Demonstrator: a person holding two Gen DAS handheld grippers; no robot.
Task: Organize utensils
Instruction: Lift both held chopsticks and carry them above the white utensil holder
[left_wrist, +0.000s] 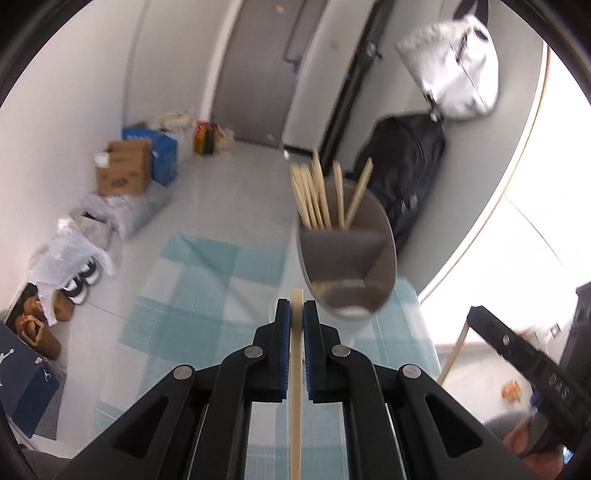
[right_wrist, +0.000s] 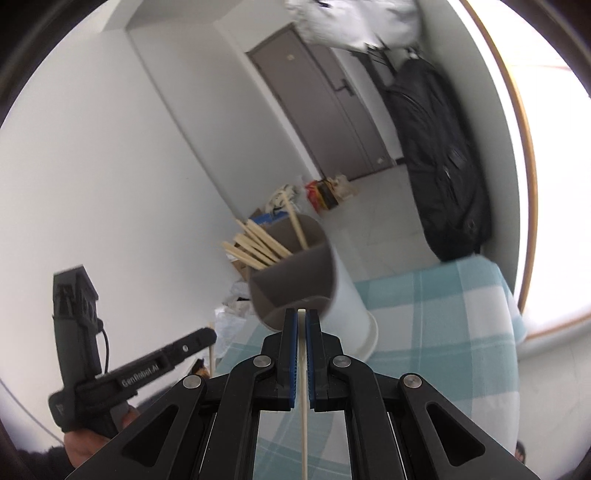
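Now chopstick (left_wrist: 296, 354) between left gripper (left_wrist: 296, 314) pads

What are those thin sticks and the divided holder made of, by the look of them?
The sticks in the holder look like bamboo or pale wood: tan, matte, squared ends. The holder seems to be plastic, with smooth grey-brown dividers and a white outer wall, though ceramic can't be ruled out. The cloth beneath looks woven, checked teal and white.

A black backpack (left_wrist: 402, 173) is leaning against the wall, a cardboard box (left_wrist: 123, 171) is sitting beside a blue box (left_wrist: 162, 155).
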